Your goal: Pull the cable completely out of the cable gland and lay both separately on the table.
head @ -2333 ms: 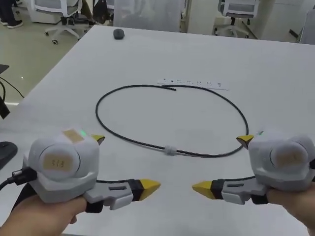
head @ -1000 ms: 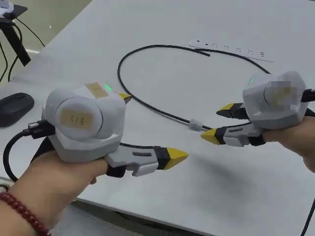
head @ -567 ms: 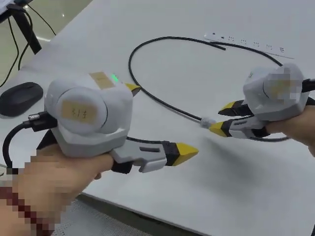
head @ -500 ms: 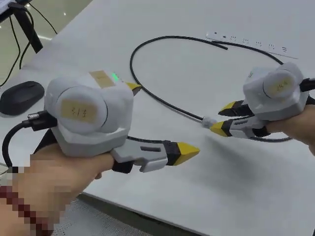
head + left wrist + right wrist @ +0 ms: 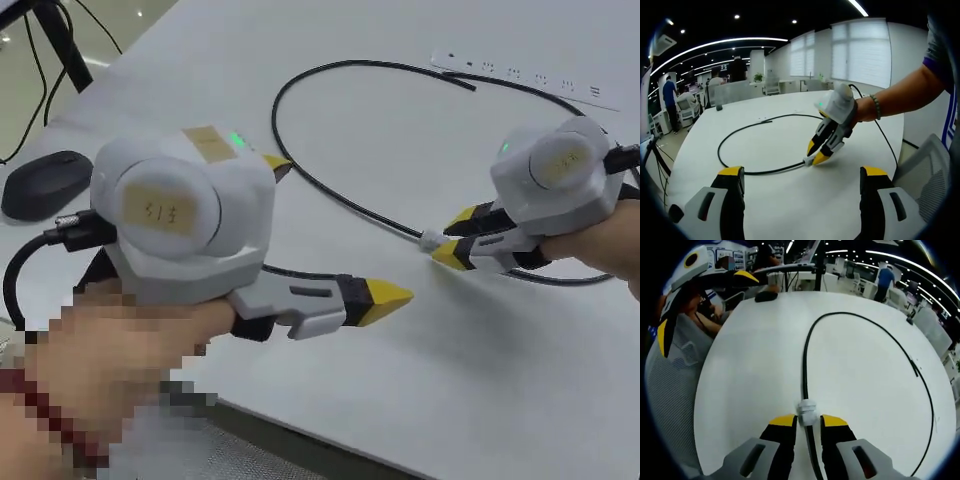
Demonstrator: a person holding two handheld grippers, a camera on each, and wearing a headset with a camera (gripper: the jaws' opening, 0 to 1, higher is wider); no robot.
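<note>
At our right gripper's tips, low centre:
we pinched the cable gland; our left gripper gaped wide, well apart.

In the head view the right gripper and the hand holding it cover the stretch of cable just past the cable gland, and the loop's far right side runs off the picture's edge. Neither that view nor the right gripper view settles whether the yellow tips press on the gland or merely flank it. The markings on the power strip are too small to read.
</note>
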